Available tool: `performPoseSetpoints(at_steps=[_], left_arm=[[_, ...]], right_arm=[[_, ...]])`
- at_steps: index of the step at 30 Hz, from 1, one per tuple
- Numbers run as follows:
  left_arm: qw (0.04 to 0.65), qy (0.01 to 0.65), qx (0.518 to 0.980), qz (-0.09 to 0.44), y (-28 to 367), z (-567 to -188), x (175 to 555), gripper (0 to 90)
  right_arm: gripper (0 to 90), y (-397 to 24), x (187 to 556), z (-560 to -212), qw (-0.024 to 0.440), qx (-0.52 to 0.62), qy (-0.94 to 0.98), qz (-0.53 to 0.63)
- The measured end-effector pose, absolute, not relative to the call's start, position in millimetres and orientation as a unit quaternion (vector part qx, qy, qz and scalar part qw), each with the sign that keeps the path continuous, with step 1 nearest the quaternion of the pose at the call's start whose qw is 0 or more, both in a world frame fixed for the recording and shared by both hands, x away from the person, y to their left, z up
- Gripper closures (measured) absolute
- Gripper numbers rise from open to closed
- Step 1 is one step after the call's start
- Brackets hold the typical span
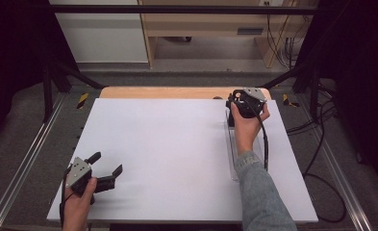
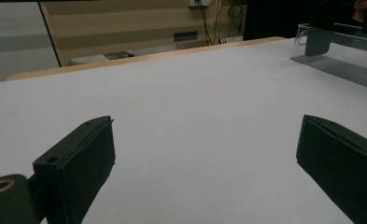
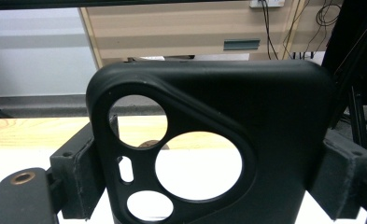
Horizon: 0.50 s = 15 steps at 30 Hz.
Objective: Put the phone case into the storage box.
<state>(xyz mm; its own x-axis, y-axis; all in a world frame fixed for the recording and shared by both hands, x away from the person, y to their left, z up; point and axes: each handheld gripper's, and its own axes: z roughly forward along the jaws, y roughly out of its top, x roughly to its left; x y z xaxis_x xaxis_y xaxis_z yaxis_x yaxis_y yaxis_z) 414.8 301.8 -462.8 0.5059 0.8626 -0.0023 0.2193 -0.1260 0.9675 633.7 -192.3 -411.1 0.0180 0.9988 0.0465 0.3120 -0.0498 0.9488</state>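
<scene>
The white surface (image 1: pixel 177 154) carries a clear acrylic tray or stand (image 1: pixel 233 154) along its right side, running from near the far edge toward the person. The work in hand looks like placing a black phone case (image 3: pixel 246 140) at that clear stand; judging by how things lie, the pick-up is done and the setting down is left, since the case is off the surface, clamped across its width between the jaws of the right gripper (image 1: pixel 235 107). In the right gripper view the case stands upright, camera cut-outs at the lower left, a jaw pressing on each side edge.

The right forearm (image 1: pixel 266 197), in a denim sleeve, stretches far forward, with the hand over the stand's far end and the gripper pointing down and away. The left gripper (image 1: pixel 106 169) rests low near the surface's near-left corner, jaws wide apart with nothing between them, aimed across the bare board toward the stand.
</scene>
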Motion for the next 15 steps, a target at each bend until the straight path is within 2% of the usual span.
performPoseSetpoints(at_steps=[15], left_arm=[[0.531,0.383,0.695,0.297,298.0,-463.5,414.6,4.8]], right_arm=[[13.4,-187.3,638.7,-418.3,0.403,0.583,0.560,0.429]])
